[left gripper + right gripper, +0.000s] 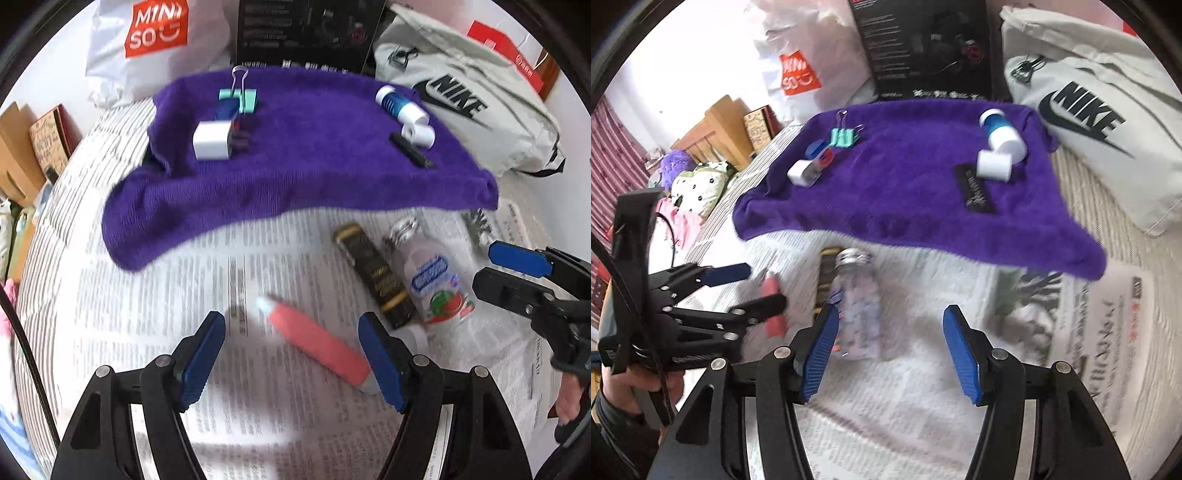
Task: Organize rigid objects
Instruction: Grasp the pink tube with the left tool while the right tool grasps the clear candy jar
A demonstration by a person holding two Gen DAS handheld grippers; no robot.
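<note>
Left gripper point(291, 354): jaws held apart, nothing gripped; the pink tube point(317, 343) is seen lying on the newspaper point(147, 295) between the blue pads, not pressed by them.
Right gripper point(890, 354): jaws parted, nothing clasped; the small clear bottle point(858, 306) is seen just beside its left pad, whether touching cannot be told.
Black-and-gold stick point(375, 273): laid on the newspaper, alongside the bottle.
Purple towel point(295, 166): spread beyond the newspaper.
On the towel, left side: teal binder clip point(240, 98), white block point(212, 142).
On the towel, right side: blue-and-white tube point(400, 105), white cap point(419, 134), flat black piece point(412, 149).
Behind the towel: grey Nike bag point(461, 92), white Miniso bag point(155, 44).
</note>
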